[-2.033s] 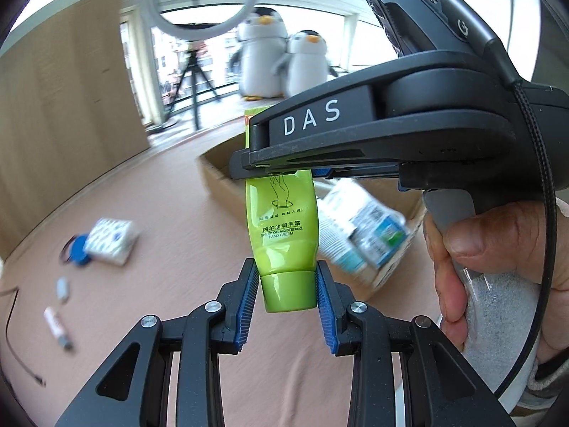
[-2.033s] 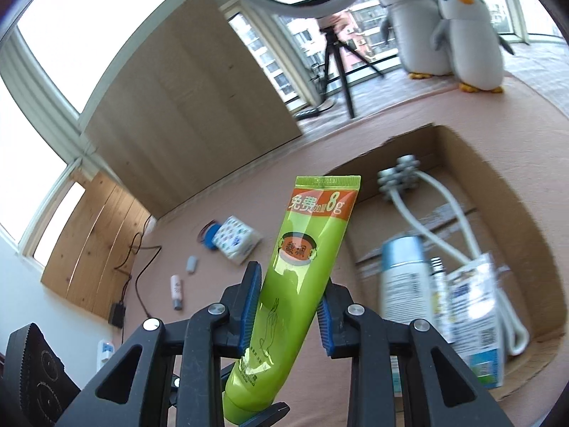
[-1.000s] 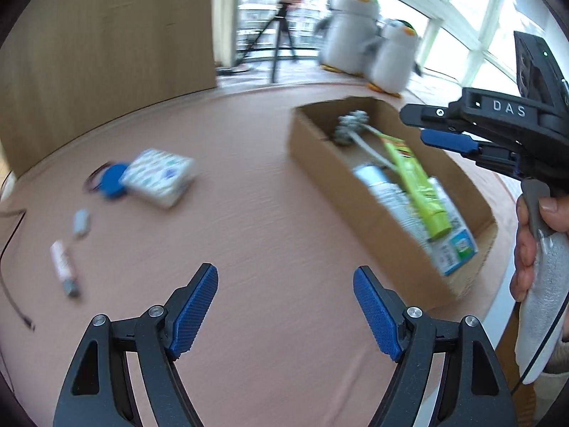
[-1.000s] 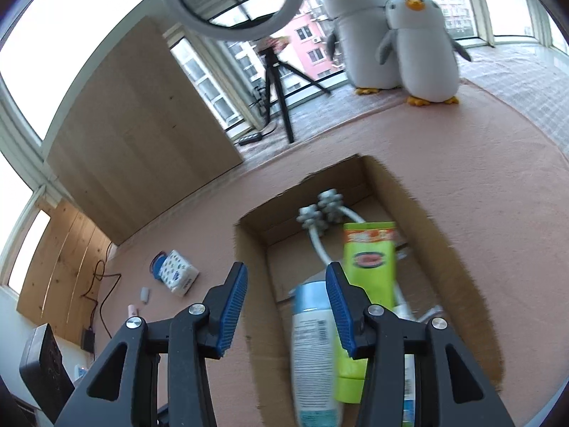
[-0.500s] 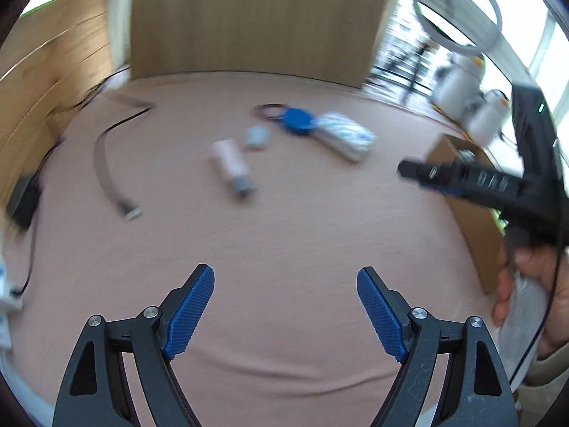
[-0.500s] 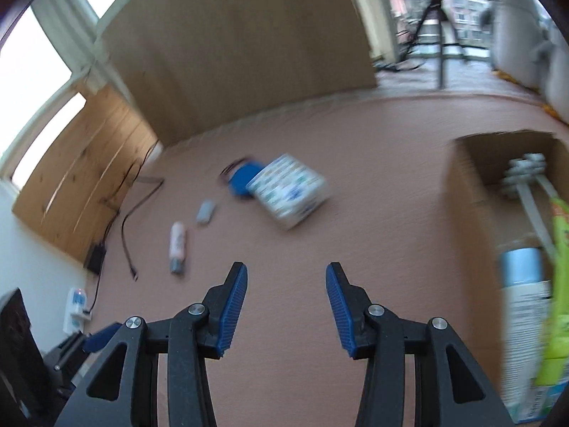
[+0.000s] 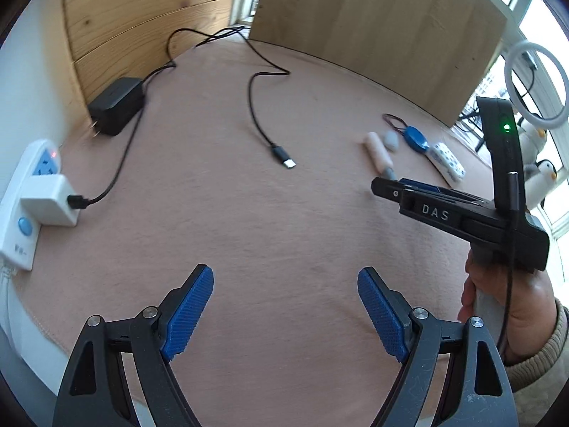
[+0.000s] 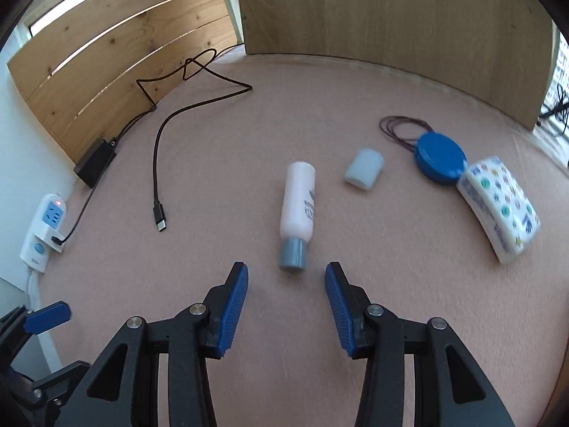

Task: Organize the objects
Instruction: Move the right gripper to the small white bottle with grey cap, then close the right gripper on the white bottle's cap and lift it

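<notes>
Left wrist view: the left claw [image 7: 285, 306] is spread wide and empty over bare pink worktop [image 7: 249, 220]. Ahead lie a black cable [image 7: 256, 114] ending in a plug, a black adapter [image 7: 115, 105] by the wooden wall panels [image 7: 142, 25], and a white power strip [image 7: 26, 199] at the left edge. To the right a hand [image 7: 512, 295] holds the right claw [image 7: 405, 186] side-on; its tips partly cover the bottle [image 7: 377, 151]. Beyond are a pale cap [image 7: 391, 139], a blue disc [image 7: 415, 139] and a patterned pack [image 7: 446, 163], with a ring light [image 7: 535, 82] near the window.

Right wrist view: the right claw [image 8: 286, 307] is released, empty, its blue pads apart. The bottle [image 8: 298, 201] lies on its side just ahead, grey cap toward the claw, nothing between them. The pale cap [image 8: 364, 169] sits near it to the right, then the blue disc [image 8: 441, 158] with a thin cord, touching the patterned pack [image 8: 498, 206]. The cable [image 8: 156, 163], adapter [image 8: 96, 163] and power strip [image 8: 42, 231] lie well apart at left. One pad of the left claw [image 8: 48, 318] shows at the lower left.
</notes>
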`<state>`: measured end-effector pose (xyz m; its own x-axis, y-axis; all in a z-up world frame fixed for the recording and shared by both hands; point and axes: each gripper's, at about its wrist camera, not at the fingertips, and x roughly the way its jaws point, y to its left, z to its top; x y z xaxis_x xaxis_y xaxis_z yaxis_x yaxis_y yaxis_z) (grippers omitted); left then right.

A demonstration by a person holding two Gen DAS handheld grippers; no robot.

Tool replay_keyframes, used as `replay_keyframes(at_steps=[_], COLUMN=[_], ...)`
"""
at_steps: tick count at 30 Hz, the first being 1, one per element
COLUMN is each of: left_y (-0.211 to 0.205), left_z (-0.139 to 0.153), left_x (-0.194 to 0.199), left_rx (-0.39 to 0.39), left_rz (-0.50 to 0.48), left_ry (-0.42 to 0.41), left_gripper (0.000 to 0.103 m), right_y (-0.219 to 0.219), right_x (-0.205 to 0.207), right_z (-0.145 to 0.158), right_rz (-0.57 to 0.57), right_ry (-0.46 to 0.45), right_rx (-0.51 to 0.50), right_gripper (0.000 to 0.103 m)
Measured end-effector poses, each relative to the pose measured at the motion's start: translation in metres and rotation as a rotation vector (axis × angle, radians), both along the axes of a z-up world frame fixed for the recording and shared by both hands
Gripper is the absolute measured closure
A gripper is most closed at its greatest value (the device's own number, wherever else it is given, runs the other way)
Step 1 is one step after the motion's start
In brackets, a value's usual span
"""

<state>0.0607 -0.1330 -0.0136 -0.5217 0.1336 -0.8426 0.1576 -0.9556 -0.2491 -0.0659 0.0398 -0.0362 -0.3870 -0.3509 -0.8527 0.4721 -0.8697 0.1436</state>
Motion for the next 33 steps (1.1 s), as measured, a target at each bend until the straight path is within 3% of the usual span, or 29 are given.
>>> replay_keyframes(at_steps=[1, 3, 4, 12, 21, 29, 30, 33], left_y=[-0.002, -0.007, -0.008, 0.001, 0.048, 0.096, 0.102, 0.121], left_z=[0.000, -0.001, -0.002, -0.007, -0.015, -0.022, -0.021, -0.022], left_x=[0.002, 0.004, 0.004, -0.007, -0.036, -0.055, -0.057, -0.057], left_rx=[0.002, 0.008, 0.011, 0.042, 0.077, 0.077, 0.072, 0.059], left_rz=[0.004, 0.016, 0.019, 0.003, -0.082, -0.164, -0.174, -0.215], left_ry=[0.000, -0.002, -0.004, -0.030, -0.079, -0.130, -0.132, -0.139], left_gripper=[0.017, 0.017, 0.017, 0.017, 0.017, 0.018, 0.019, 0.036], right_y=[-0.003, -0.005, -0.004, 0.000, 0.037, 0.050, 0.051, 0.053], right_x=[-0.002, -0.003, -0.003, 0.014, 0.102, 0.156, 0.160, 0.164], right_z=[0.000, 0.000, 0.000, -0.002, -0.001, -0.001, -0.001, -0.001], right_rz=[-0.002, -0.009, -0.016, -0.002, 0.012, 0.014, 0.015, 0.020], right_ry=[0.007, 0.014, 0.019, 0.030, 0.045, 0.072, 0.073, 0.079], right_rx=[0.013, 0.030, 0.040, 0.020, 0.004, 0.003, -0.002, -0.009], right_gripper=[0.068, 0.086, 0.089, 0.089, 0.089, 0.089, 0.089, 0.089])
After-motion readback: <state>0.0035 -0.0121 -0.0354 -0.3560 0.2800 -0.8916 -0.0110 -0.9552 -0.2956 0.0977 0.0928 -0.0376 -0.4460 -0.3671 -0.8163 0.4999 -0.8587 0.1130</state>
